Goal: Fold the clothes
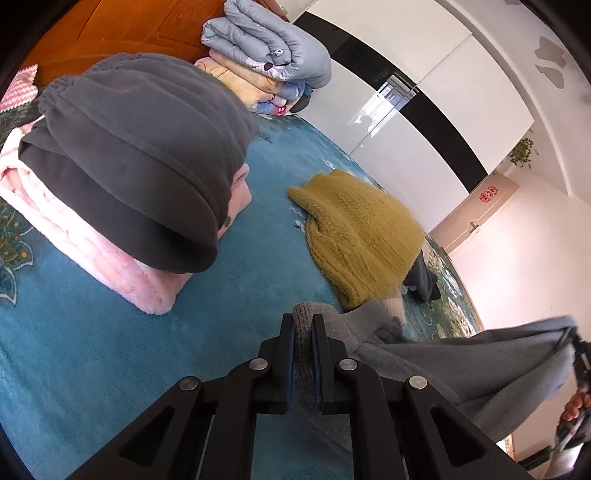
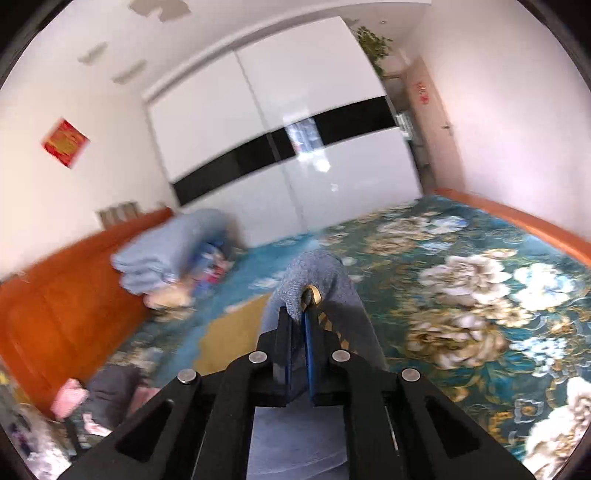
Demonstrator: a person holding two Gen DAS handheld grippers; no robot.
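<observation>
Two grippers clamped on one grey garment (image 1: 461, 365): left gripper (image 1: 303, 325) pinching a ribbed cuff or hem, right gripper (image 2: 297, 314) pinching another edge, cloth stretched between, raised above the teal floral bedspread (image 1: 92, 350). Step in hand, by judgement: lifting and spreading before folding. Next move: lower flat onto bare bedspread, level both edges, keep tension even. Beyond the garment, a mustard knit (image 1: 358, 232); left of that, a folded pile, dark grey (image 1: 140, 155) over pink (image 1: 110, 258). Farthest, folded quilts (image 1: 266, 48) against the orange headboard (image 1: 110, 29).
</observation>
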